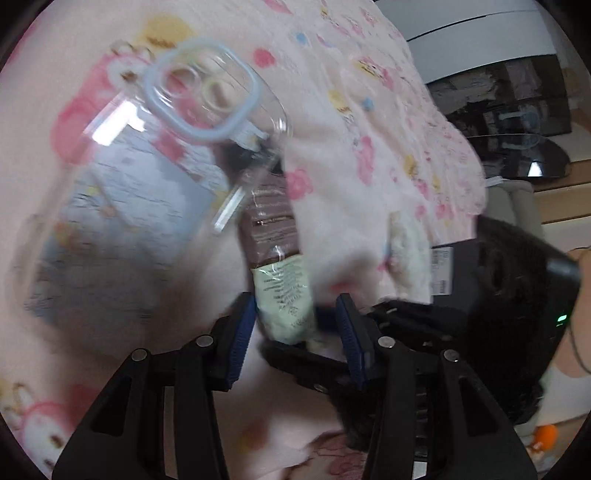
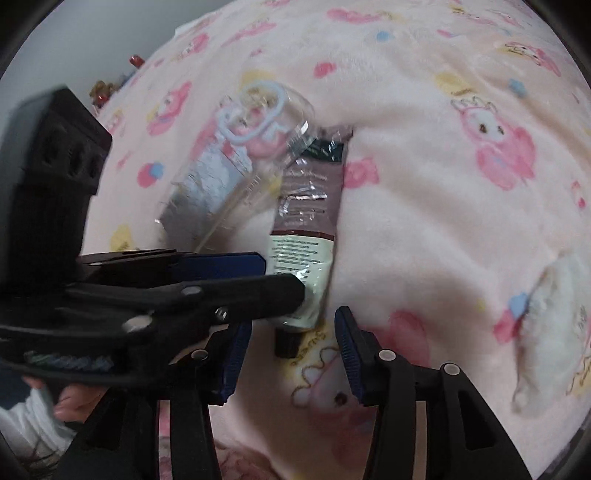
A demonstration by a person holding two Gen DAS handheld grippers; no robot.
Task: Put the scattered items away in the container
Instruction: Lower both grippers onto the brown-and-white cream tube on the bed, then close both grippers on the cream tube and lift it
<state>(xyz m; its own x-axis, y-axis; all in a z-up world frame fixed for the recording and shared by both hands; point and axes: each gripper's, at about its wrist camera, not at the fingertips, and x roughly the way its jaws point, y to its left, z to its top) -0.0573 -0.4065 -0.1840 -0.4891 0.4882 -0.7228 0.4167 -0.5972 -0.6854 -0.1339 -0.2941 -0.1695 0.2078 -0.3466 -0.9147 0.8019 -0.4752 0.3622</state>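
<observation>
This is a home, most likely a bedroom. Ahead of both claws lies a soft pink blanket [image 2: 424, 184] printed with cartoon rabbits and flowers, spread over a bed. To the right of the left claw, past the blanket's edge, a dark shelf unit [image 1: 506, 99] stands on a light wooden floor [image 1: 565, 206]. Far left of the right claw, small toys [image 2: 110, 86] sit by a plain wall [image 2: 92, 33].

In the lower middle of the frame the left gripper [image 1: 297, 325] stood with its blue-padded jaws apart around the pale green end of a brown-and-green tube [image 1: 275, 254]. A clear container [image 1: 147, 177] with a blue-rimmed mouth lay blurred at upper left on the pink cartoon blanket [image 1: 369, 147]. The right gripper [image 1: 461, 314] reached in at lower right.
</observation>
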